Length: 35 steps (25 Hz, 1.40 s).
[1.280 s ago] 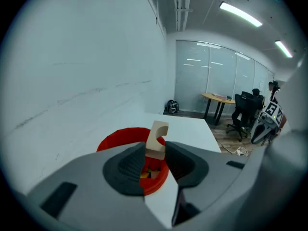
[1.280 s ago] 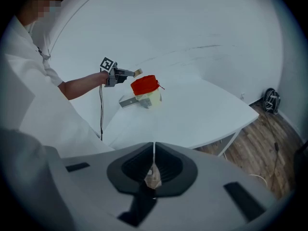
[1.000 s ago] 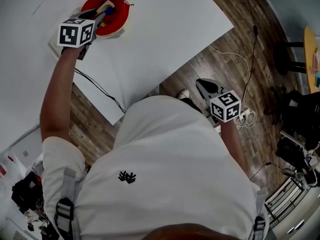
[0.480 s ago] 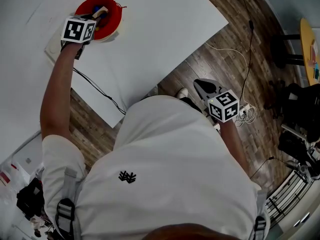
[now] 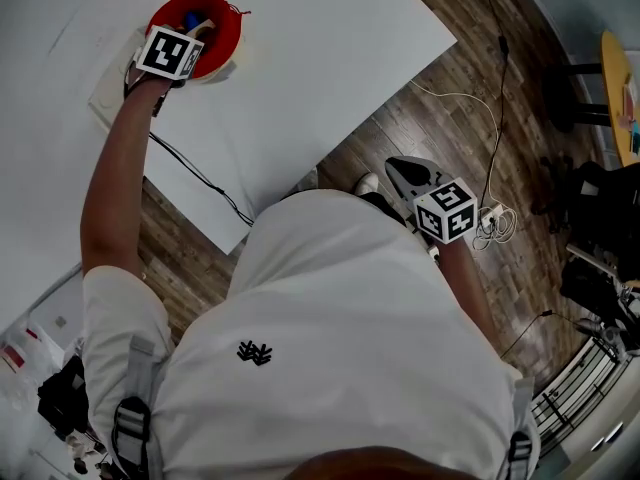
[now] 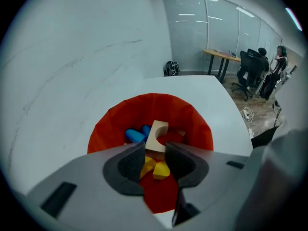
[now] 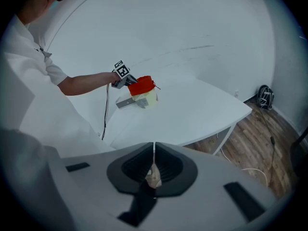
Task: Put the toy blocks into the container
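A red container (image 5: 222, 20) stands on the white table (image 5: 330, 58), at the far left in the head view. Inside it lie blue blocks (image 6: 134, 135) and yellow blocks (image 6: 157, 168). My left gripper (image 6: 155, 150) points steeply down into the container's mouth (image 6: 195, 124), shut on a pale wooden arch block (image 6: 157, 135) that sticks out beyond the jaw tips. In the head view the left gripper (image 5: 192, 32) sits over the container's near rim. My right gripper (image 7: 153, 150) hangs off the table over the wooden floor, its jaws shut and nothing held; in the head view the right gripper (image 5: 404, 174) shows beside the person's body.
The container (image 7: 141, 86) rests on a pale base (image 7: 144, 100) with a grey piece beside it. A black cable (image 5: 200, 178) runs across the table to its near edge. White cords (image 5: 490, 218) lie on the floor. A desk and office chairs (image 6: 250, 69) stand far off.
The left gripper has moved further over the red container and dipped towards it, tilting more steeply down, with the wooden block still in its jaws. The right gripper has kept still.
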Motion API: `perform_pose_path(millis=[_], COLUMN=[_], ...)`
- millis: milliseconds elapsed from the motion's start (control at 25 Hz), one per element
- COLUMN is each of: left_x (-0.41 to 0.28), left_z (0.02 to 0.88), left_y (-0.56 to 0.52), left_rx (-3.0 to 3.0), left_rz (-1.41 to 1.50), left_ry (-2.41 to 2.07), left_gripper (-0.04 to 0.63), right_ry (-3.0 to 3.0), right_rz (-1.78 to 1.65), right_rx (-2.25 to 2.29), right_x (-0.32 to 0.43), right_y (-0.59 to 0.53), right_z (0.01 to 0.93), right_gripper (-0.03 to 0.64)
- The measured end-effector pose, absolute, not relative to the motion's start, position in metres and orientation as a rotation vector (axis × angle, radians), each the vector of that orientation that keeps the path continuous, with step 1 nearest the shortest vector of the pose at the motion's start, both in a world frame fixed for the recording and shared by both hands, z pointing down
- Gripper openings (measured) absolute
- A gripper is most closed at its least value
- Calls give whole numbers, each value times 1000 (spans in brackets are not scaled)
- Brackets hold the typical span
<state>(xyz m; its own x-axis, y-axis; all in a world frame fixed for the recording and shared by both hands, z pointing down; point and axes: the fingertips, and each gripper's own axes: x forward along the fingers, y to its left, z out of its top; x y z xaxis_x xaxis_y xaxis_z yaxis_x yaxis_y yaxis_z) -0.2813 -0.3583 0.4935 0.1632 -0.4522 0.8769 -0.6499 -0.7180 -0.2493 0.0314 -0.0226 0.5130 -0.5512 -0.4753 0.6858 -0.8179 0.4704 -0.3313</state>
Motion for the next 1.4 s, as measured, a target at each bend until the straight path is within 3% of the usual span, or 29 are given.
perform_pose_path(millis=[640, 1400], left_x=[-287, -285], left_z=[493, 439], left_y=[-360, -323], left_rx=[2227, 2249], left_rz=[1654, 1455], left_ry=[-1149, -1396], left_gripper=[161, 167], right_ry=[-2222, -2335], right_rz=[907, 841], right_rx=[1077, 954], right_x=[44, 62], right_y=[-19, -31], right_z=[516, 512], right_gripper=[12, 12])
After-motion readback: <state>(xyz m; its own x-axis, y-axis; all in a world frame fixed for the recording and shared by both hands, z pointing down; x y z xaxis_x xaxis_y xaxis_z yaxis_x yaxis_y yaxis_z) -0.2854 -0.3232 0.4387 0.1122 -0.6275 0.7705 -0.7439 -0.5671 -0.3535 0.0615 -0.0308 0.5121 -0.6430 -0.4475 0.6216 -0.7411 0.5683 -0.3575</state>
